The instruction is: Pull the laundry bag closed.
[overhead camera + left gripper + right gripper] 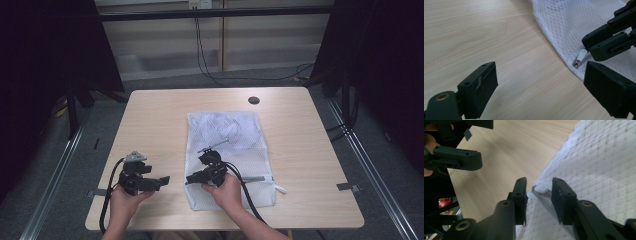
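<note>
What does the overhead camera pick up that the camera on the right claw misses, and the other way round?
High view alone: the whole white mesh laundry bag, the round black hole in the pale wooden table, and the person's hands. Right gripper view alone: the small white zipper pull sitting between the right claw pads, not yet pinched. Both share the mesh, the wooden tabletop and the left claw.

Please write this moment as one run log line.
right gripper: open around zipper pull | mesh bag: flat | left gripper: open
</note>
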Demonstrator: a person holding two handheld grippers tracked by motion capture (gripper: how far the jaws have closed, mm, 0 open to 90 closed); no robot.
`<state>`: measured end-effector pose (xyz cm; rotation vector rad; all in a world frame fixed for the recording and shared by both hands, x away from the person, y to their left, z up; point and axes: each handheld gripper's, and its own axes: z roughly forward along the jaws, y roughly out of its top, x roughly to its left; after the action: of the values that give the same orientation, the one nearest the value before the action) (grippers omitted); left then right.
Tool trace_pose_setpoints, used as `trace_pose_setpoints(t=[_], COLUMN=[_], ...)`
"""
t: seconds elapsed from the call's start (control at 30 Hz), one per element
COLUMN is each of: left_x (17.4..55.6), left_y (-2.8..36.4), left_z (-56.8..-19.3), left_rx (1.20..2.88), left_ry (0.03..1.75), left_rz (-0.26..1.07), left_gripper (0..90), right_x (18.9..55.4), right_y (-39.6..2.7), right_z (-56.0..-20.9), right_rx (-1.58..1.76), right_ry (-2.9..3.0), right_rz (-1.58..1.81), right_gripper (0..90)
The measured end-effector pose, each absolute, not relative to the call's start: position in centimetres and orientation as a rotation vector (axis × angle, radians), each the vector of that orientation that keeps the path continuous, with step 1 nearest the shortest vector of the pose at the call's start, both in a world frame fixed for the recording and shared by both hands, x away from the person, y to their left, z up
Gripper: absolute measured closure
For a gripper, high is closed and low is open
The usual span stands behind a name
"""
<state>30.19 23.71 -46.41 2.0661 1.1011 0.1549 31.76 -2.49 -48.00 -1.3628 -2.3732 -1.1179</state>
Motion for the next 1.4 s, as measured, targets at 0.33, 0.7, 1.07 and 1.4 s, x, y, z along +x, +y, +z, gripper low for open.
trace_pose_setpoints(t=[0.33, 0.7, 1.07, 1.4], left_x=[30.2, 30.2, 30.2, 30.0], left_y=[23.6, 23.5, 23.4, 22.7], left_z=[-46.5, -46.5, -46.6, -46.7], left_rx=[2.082, 2.072, 2.086, 2.105], left_ry=[1.091, 1.103, 1.095, 1.060], left_rz=[0.156, 0.159, 0.147, 0.079], left_gripper=[11.7, 11.9, 12.1, 13.5], right_x=[32.2, 32.2, 32.4, 32.5], right_y=[-1.8, -1.0, -0.6, -1.2], right_z=[-48.4, -48.5, -49.1, -48.7], right_rx=[-1.373, -1.335, -1.344, -1.330], right_ry=[-2.357, -2.383, -2.387, -2.350], right_rz=[-1.084, -1.046, -1.009, -1.036], right_gripper=[69.6, 78.0, 83.5, 86.5])
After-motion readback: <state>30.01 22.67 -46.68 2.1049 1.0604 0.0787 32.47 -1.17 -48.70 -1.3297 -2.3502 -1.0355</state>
